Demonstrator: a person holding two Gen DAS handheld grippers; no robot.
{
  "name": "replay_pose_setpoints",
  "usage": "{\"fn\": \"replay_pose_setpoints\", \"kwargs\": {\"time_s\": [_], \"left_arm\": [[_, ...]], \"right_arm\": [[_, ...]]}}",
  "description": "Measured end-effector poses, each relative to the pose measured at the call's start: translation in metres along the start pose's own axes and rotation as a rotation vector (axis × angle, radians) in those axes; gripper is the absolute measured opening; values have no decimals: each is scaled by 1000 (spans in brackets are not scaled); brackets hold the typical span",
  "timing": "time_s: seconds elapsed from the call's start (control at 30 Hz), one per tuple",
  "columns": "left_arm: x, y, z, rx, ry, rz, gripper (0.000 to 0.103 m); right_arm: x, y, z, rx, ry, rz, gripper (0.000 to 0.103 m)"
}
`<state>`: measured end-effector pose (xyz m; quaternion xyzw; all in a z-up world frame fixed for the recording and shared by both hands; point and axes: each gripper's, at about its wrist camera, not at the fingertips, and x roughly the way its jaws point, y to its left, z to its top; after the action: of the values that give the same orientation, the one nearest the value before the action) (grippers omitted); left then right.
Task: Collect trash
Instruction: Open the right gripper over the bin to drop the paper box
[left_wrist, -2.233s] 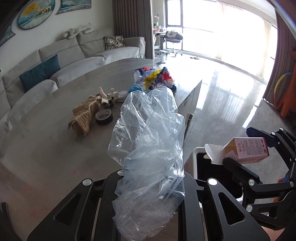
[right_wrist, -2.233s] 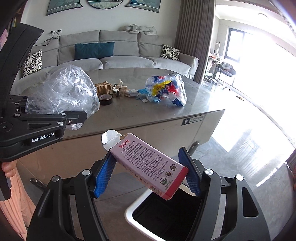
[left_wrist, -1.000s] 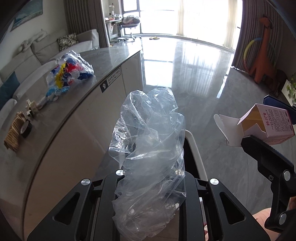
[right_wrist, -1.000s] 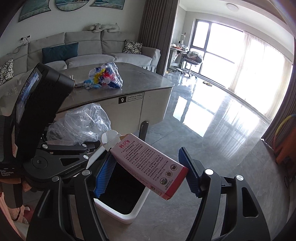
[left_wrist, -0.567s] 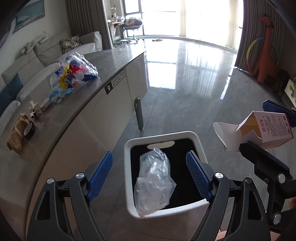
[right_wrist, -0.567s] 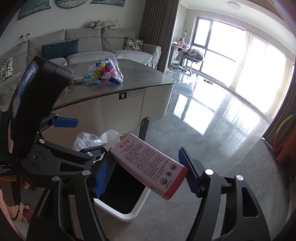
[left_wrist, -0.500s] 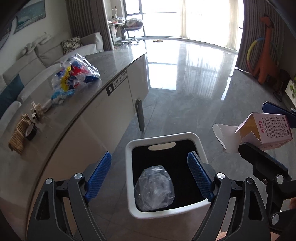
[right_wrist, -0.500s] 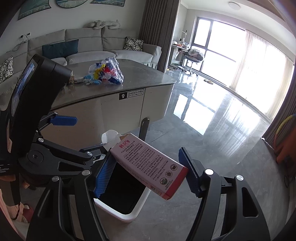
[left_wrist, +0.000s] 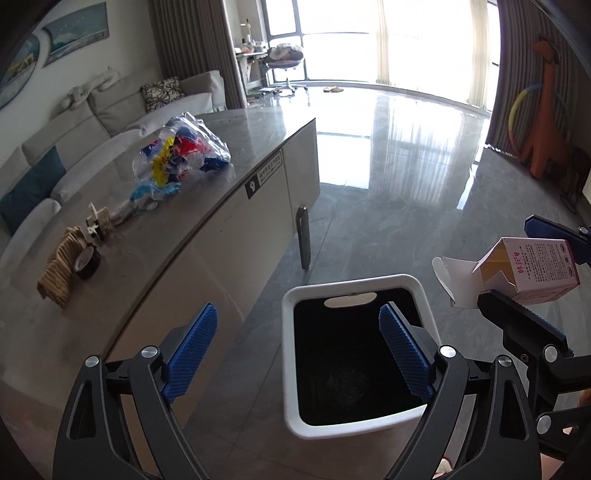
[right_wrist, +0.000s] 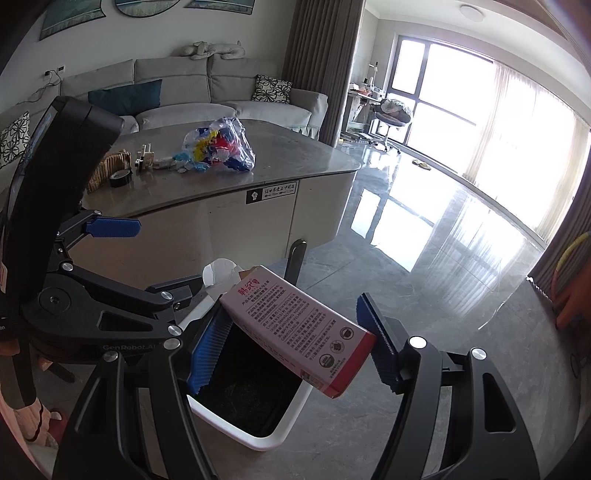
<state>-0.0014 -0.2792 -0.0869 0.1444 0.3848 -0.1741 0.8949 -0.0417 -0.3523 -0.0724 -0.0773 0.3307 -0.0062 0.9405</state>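
1. Left tool (left_wrist: 297, 350): jaws wide, empty, above the bin (left_wrist: 360, 291).
2. Right tool (right_wrist: 286, 341): clamps the box (right_wrist: 295, 325) over the bin's right rim; drop pending.
3. Left to collect: bag (left_wrist: 181, 155) and tape (left_wrist: 86, 263) far left on the bench (left_wrist: 236, 133).

A grey stone-topped counter (left_wrist: 255, 147) carries a roll of black tape (left_wrist: 87, 263) touching a woven tan mat (left_wrist: 59, 269), with a small wooden model (left_wrist: 96, 223) just beside them. Behind the counter stands a light grey sofa (right_wrist: 221, 96) with a teal cushion (right_wrist: 125, 96) and a patterned pillow (right_wrist: 271, 89). An office chair (right_wrist: 392, 115) stands near the bright window. An orange giraffe toy (left_wrist: 546, 122) stands on the glossy floor (left_wrist: 399, 177) beside the curtain.
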Motion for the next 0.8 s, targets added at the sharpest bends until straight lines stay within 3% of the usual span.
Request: {"fn": "replay_pose_setpoints", "kwargs": {"time_s": [0.3,0.63,0.8], "left_arm": [[-3,42,-2,-43,-5,70,90],[-4,51,1,-67,-4,66,90],[-6,53,1,-70,-9,65,90]], "right_arm": [[31,22,-4,0,39,31,70],[53,24,1,14,81,32,71],[58,26,1,21,95,33,91]]}}
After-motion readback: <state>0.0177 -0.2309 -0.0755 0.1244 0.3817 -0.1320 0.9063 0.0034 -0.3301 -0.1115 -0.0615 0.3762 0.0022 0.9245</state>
